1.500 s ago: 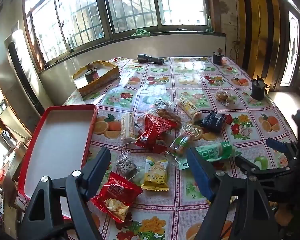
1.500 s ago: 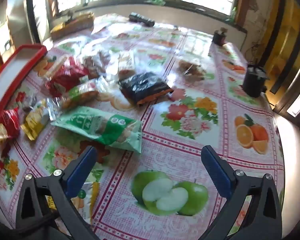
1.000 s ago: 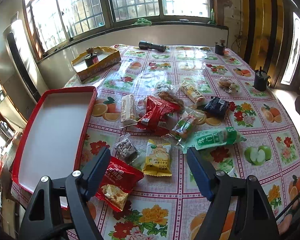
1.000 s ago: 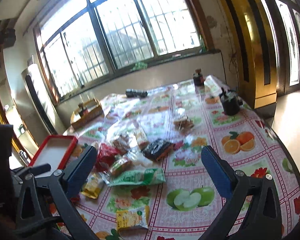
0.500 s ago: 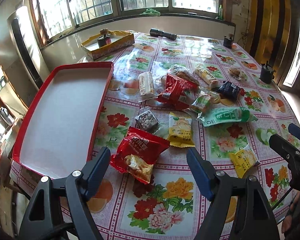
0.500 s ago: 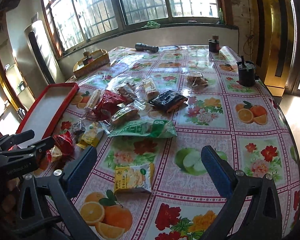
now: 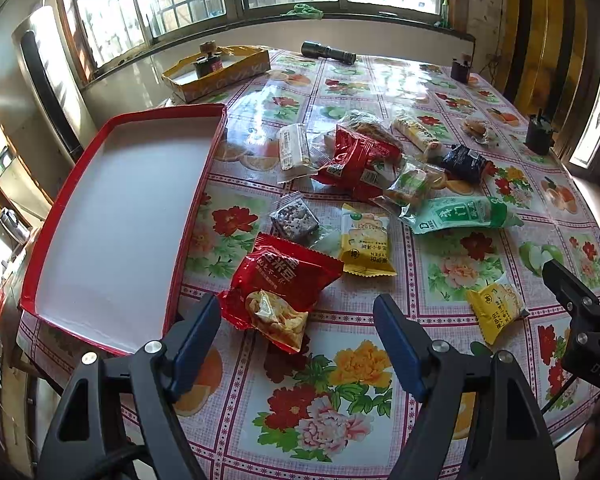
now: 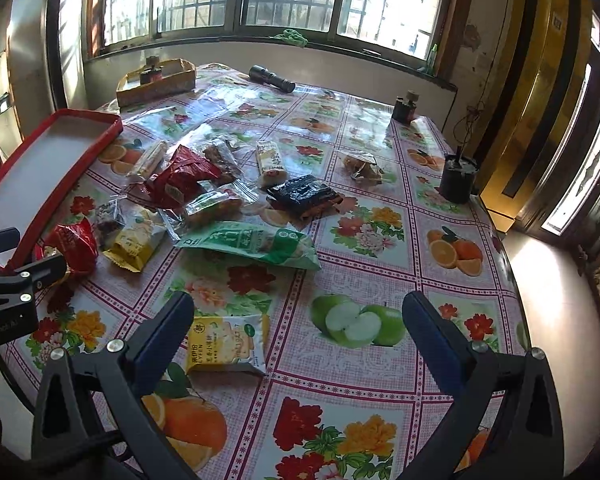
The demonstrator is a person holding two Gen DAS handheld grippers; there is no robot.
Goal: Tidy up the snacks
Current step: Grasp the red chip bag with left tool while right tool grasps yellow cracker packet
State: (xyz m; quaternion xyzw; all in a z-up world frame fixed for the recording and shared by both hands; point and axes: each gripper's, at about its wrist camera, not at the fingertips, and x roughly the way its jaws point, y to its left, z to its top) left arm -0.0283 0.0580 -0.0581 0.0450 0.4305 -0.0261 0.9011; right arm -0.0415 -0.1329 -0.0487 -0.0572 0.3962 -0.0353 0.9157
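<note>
I see my left gripper (image 7: 296, 330) with its two fingers wide apart and nothing between them, and it hangs right over the big red chip bag (image 7: 281, 286). My right gripper (image 8: 296, 326) is wide apart too and holds nothing, and the small yellow cracker pack (image 8: 227, 345) lies flat just by its left finger. I think things could go wrong here. The red chip bag is puffy and shiny, so it may slip out if I pinch only the edge, and a hard pinch could crush the chips inside. The yellow cracker pack lies so flat that my fingers may slide over it on the slick flowered tablecloth (image 8: 380, 216). The two grippers are near each other, so they could bump if I move both at once. The red tray (image 7: 120, 216) sits on the left side of the table, with nothing in it, just beside the red chip bag. The other snacks lie in a loose heap in the middle, with a long green bag (image 7: 458, 214), a second yellow pack (image 7: 365, 240), a black pack (image 8: 304, 194) and more, some touching or on top of each other.
</note>
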